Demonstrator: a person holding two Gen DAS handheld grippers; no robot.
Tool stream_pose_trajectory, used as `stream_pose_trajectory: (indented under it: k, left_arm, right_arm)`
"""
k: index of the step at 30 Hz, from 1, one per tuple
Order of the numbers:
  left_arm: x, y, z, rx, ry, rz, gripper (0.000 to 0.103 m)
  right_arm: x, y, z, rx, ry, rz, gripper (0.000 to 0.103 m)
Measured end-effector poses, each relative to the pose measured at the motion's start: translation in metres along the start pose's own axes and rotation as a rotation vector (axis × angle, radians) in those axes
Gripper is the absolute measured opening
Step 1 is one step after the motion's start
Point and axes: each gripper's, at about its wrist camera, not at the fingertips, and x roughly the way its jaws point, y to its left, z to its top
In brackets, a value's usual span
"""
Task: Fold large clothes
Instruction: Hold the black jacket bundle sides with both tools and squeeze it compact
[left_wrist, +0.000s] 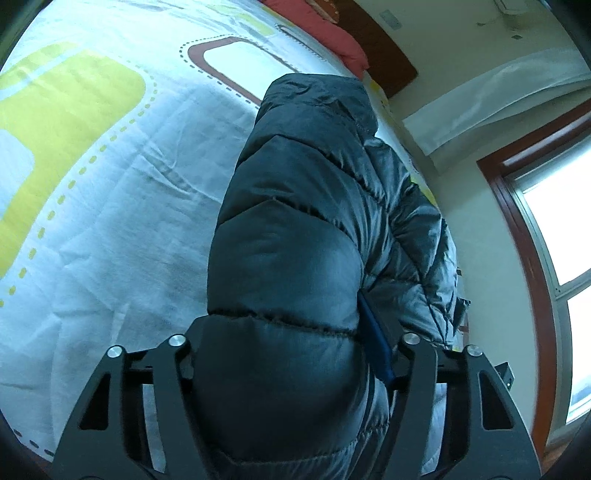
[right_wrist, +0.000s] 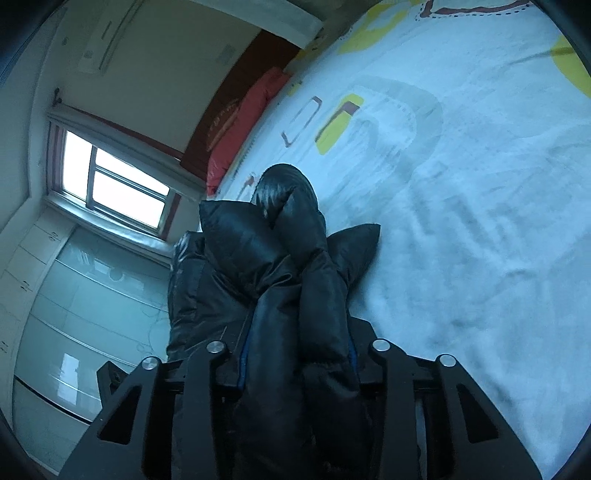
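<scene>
Dark quilted puffer jacket, glossy and bunched lengthwise, blue lining peeking at one edge, stretched across the bed's patterned cover

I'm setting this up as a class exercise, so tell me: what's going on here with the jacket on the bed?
A person is working on a dark puffer jacket lying on a bed with a white patterned bedspread. Each hand carries a gripper. The left hand-held gripper has a thick padded section of the jacket between its fingers. The right hand-held gripper has bunched folds of the same jacket between its own. The jacket is still a rumpled heap, not a neat fold.
</scene>
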Motion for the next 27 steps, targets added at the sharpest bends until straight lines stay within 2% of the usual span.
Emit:
stream_pose_trajectory:
  k: [10,15,17,22,27]
  left_arm:
    - [-0.043,0.013,-0.008,0.043,-0.017,-0.052,0.056]
    - [-0.080,0.027,-0.008,0.036,-0.069,-0.054,0.055]
    - [-0.093,0.030,0.001,0.036,-0.092,-0.048,0.054]
    - [-0.122,0.032,0.052,0.065,-0.179,-0.023,0.054]
    - [-0.123,0.032,0.110,0.095,-0.236,-0.011,0.054]
  right_arm:
    - [-0.016,0.015,-0.036,-0.001,-0.042,0.049,0.034]
    - [0.001,0.045,-0.047,-0.028,-0.021,0.103,0.034]
    - [0.016,0.062,-0.043,-0.041,-0.007,0.127,0.034]
    - [0.062,0.101,-0.024,-0.049,0.013,0.199,0.034]
    - [0.119,0.135,0.009,-0.040,0.016,0.248,0.034]
